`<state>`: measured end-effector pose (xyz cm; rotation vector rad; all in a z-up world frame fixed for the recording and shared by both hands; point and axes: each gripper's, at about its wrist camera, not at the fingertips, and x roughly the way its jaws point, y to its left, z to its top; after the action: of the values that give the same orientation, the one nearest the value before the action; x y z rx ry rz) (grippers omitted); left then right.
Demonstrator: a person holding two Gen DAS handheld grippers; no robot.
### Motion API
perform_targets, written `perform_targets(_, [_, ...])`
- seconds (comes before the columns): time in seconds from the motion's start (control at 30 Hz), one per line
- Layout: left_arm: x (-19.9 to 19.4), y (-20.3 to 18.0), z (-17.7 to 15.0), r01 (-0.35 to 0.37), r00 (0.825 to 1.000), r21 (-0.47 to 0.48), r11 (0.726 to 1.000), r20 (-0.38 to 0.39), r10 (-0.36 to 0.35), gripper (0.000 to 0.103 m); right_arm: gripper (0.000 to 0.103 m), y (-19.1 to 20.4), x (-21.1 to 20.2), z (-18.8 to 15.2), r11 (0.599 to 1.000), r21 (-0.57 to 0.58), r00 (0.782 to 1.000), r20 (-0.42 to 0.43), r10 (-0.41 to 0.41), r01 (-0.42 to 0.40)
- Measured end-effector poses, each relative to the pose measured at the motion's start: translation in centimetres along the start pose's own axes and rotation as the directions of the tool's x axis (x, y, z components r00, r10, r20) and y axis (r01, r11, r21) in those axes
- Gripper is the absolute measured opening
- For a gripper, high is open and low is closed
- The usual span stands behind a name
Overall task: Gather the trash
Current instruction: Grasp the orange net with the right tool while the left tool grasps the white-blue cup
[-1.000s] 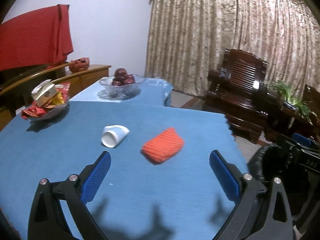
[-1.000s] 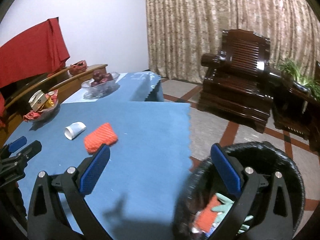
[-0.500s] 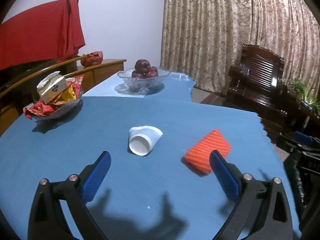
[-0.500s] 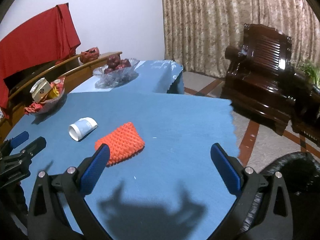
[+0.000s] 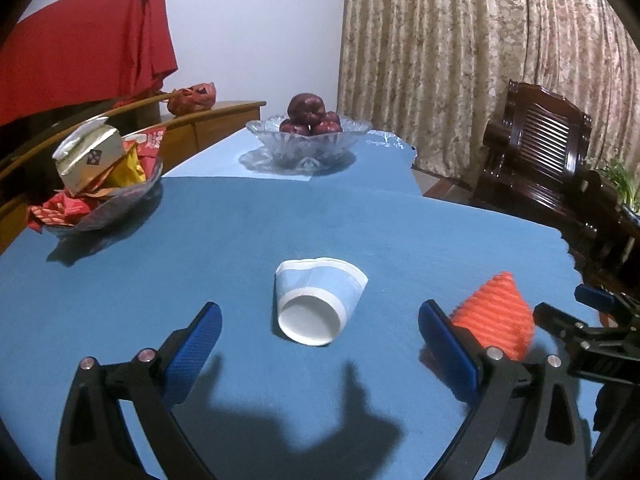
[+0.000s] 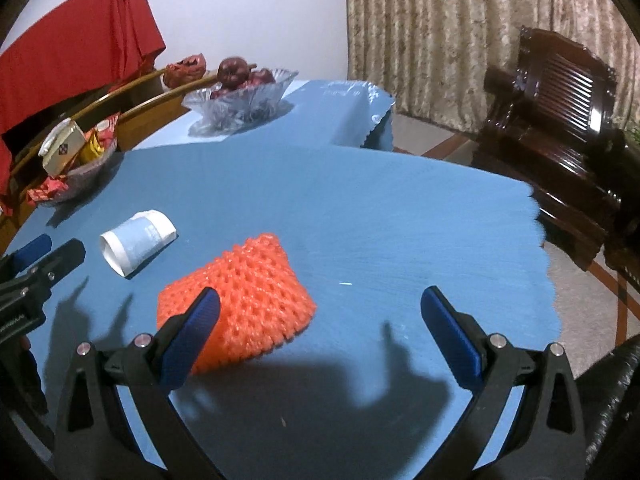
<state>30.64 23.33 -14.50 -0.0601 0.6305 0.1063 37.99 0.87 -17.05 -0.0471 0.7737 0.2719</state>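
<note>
A crushed white and light-blue paper cup [image 5: 318, 300] lies on its side on the blue tablecloth [image 5: 240, 232], just ahead of my open, empty left gripper [image 5: 320, 332]. An orange foam net [image 6: 240, 300] lies to its right, touching my right gripper's left finger in the right wrist view. My right gripper [image 6: 320, 320] is open and empty just above the table. The cup also shows in the right wrist view [image 6: 136, 240], and the net in the left wrist view [image 5: 496, 316]. A black bin's rim [image 6: 616, 400] shows at the lower right.
A glass bowl of dark red fruit [image 5: 308, 136] stands at the far end. A glass dish of snack packets and a carton [image 5: 92, 176] stands at the left. A dark wooden armchair [image 6: 560, 112] stands beyond the table's right edge. Curtains hang behind.
Both grippers have moved forward over the table. The left one has closed in on the cup. The right one has swung left from the bin to the orange net.
</note>
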Motion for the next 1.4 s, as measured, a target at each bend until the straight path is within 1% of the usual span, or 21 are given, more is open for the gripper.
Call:
perform_targets(0.07, [0.8, 0.1, 0.0, -0.002, 1.0, 0.006, 1.0, -0.007, 0.002, 0.096, 0.097, 0.4, 0.6, 0.1, 1.0, -0.01, 1.0, -0.007, 0.007, -0.007])
perform_targets(0.2, [2.4, 0.0, -0.2, -0.002, 0.999, 0.008, 1.0, -0.037, 0.003, 0.096, 0.083, 1.2, 1.9, 0.2, 0.999, -0.025, 0.999, -0.036, 0.022, -0.023])
perform_targets(0.4, [4.9, 0.2, -0.3, 0.002, 0.996, 0.013, 1.0, -0.085, 0.0, 0.096, 0.076, 1.8, 2.9, 0.0, 0.998, -0.036, 0.997, -0.063, 0.043, -0.045])
perform_targets(0.43, [5.1, 0.2, -0.3, 0.002, 0.996, 0.014, 1.0, -0.088, 0.0, 0.096, 0.072, 1.9, 3.0, 0.0, 0.998, -0.038, 0.997, -0.063, 0.049, -0.052])
perform_targets(0.57, [6.3, 0.5, -0.2, 0.008, 0.993, 0.01, 1.0, -0.117, -0.007, 0.096, 0.064, 2.2, 3.2, 0.0, 0.996, -0.04, 0.995, -0.068, 0.076, -0.079])
perform_targets(0.6, [6.5, 0.5, -0.2, 0.011, 0.992, 0.007, 1.0, -0.124, -0.01, 0.095, 0.059, 2.2, 3.2, 0.0, 0.995, -0.041, 0.994, -0.069, 0.086, -0.089])
perform_targets(0.63, [6.6, 0.5, -0.2, 0.013, 0.992, 0.006, 1.0, -0.128, -0.012, 0.093, 0.055, 2.3, 3.1, 0.0, 0.994, -0.044, 0.993, -0.07, 0.096, -0.099])
perform_targets(0.67, [6.9, 0.5, -0.1, 0.019, 0.991, 0.004, 1.0, -0.136, -0.019, 0.092, 0.053, 2.4, 3.1, 0.0, 0.994, -0.047, 0.992, -0.071, 0.1, -0.103])
perform_targets(0.73, [7.3, 0.4, -0.1, 0.032, 0.988, 0.006, 0.999, -0.154, -0.031, 0.084, 0.047, 2.5, 3.0, 0.0, 0.993, -0.054, 0.992, -0.071, 0.105, -0.108])
perform_targets(0.77, [7.5, 0.4, -0.2, 0.037, 0.986, 0.008, 0.999, -0.162, -0.035, 0.081, 0.046, 2.6, 2.9, 0.0, 0.992, -0.057, 0.992, -0.071, 0.107, -0.111])
perform_targets(0.83, [7.7, 0.3, -0.3, 0.049, 0.984, 0.011, 0.999, -0.174, -0.046, 0.068, 0.04, 2.6, 2.8, 0.0, 0.992, -0.054, 0.991, -0.07, 0.114, -0.118])
perform_targets(0.9, [7.6, 0.2, -0.3, 0.058, 0.983, 0.009, 0.998, -0.174, -0.056, 0.058, 0.035, 2.6, 2.6, -0.1, 0.991, -0.051, 0.99, -0.068, 0.119, -0.123])
perform_targets(0.93, [7.5, 0.3, -0.3, 0.061, 0.983, 0.005, 0.998, -0.173, -0.059, 0.056, 0.031, 2.5, 2.6, -0.1, 0.991, -0.051, 0.99, -0.067, 0.122, -0.125])
perform_targets(0.97, [7.4, 0.3, -0.4, 0.062, 0.984, 0.002, 0.998, -0.169, -0.061, 0.055, 0.029, 2.5, 2.4, -0.1, 0.991, -0.052, 0.99, -0.066, 0.123, -0.127])
perform_targets(1.03, [7.1, 0.2, -0.5, 0.062, 0.985, 0.007, 0.998, -0.162, -0.06, 0.051, 0.024, 2.5, 2.1, -0.1, 0.99, -0.061, 0.99, -0.061, 0.126, -0.129])
perform_targets(1.17, [5.9, -0.3, -0.7, 0.065, 0.988, 0.009, 0.998, -0.143, -0.063, 0.05, 0.022, 2.6, 1.0, 0.0, 0.988, -0.069, 0.989, -0.043, 0.138, -0.141])
perform_targets(1.27, [4.4, -0.7, -0.8, 0.065, 0.99, 0.015, 0.998, -0.123, -0.063, 0.049, 0.021, 2.6, -0.4, 0.2, 0.987, -0.066, 0.989, -0.021, 0.148, -0.149])
perform_targets(1.4, [2.1, -1.2, -0.7, 0.062, 0.994, 0.026, 0.998, -0.096, -0.06, 0.049, 0.021, 2.5, -2.6, 0.4, 0.988, -0.068, 0.99, 0.008, 0.142, -0.141])
